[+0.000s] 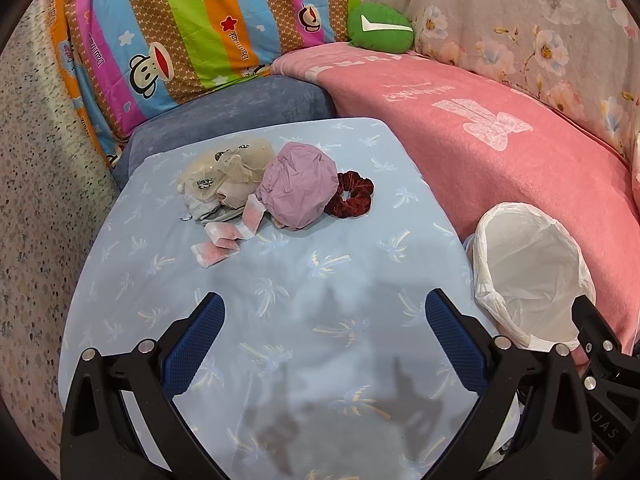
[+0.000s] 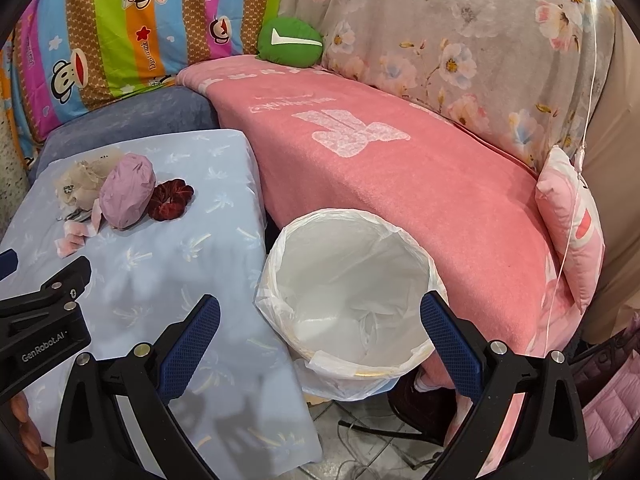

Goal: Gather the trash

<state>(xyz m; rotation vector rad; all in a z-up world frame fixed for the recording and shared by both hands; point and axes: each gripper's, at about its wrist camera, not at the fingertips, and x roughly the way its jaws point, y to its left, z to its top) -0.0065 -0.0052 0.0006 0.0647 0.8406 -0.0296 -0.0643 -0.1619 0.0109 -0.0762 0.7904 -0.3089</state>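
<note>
A small heap of trash lies on the light-blue cloth (image 1: 280, 272): a crumpled lilac bag (image 1: 298, 188), a beige mesh wad (image 1: 228, 170), a folded pink-white paper strip (image 1: 228, 240) and a dark red scrunchie (image 1: 350, 195). My left gripper (image 1: 325, 312) is open, hovering over bare cloth well short of the heap. A bin lined with a white bag (image 2: 352, 292) stands to the right of the cloth. My right gripper (image 2: 320, 316) is open above the bin's near rim, nothing between its fingers. The same lilac bag (image 2: 127, 189) and scrunchie (image 2: 171, 199) show far left in the right wrist view.
A pink blanket (image 2: 400, 184) covers the sofa seat behind the bin, with a green cushion (image 2: 290, 42) and a floral cover (image 2: 460, 40) at the back. A striped cartoon quilt (image 1: 180, 40) stands behind the heap. Tiled floor and cables (image 2: 360, 432) lie below the bin.
</note>
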